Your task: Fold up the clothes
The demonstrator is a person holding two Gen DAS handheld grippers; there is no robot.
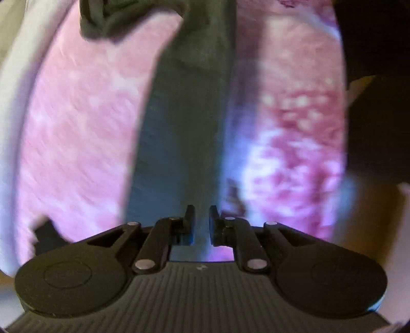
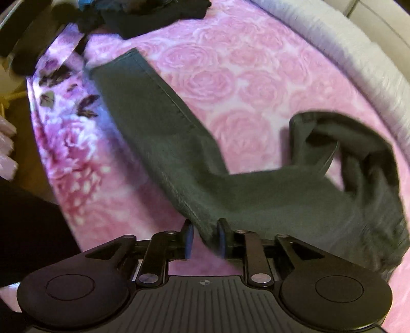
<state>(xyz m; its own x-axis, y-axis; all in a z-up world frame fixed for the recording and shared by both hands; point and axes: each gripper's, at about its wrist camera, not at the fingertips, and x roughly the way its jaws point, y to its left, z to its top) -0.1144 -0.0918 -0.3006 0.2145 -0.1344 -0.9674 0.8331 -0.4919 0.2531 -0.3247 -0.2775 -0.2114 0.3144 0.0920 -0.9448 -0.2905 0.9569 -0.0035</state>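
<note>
- Trousers (image 2: 164,133), dark grey-green, lie on the pink rose-print bedspread (image 2: 230,76), and both of my grippers have hold of them.
- Between my right gripper (image 2: 205,239) fingers sits a stitched edge of the cloth; the fingers are narrow and pinch it, with one leg running straight ahead and to the left of them, its hem at the far end.
- Off to the right of those same fingers the other leg bends away and ends in a crumpled, doubled-over heap near the grey bed edge (image 2: 346,51).
- My left gripper (image 1: 202,225) fingers are also narrow, closed on a strip of the same cloth (image 1: 184,128), which stretches taut and directly forward from the fingertips; this view is blurred, so I cannot tell which part of the garment it is.
- Judging from this, the long axis of the straight leg runs away from my right fingers, so a fold would carry the held edge along that line.
- A pile of dark clothes (image 2: 153,15) lies far ahead, well apart.
</note>
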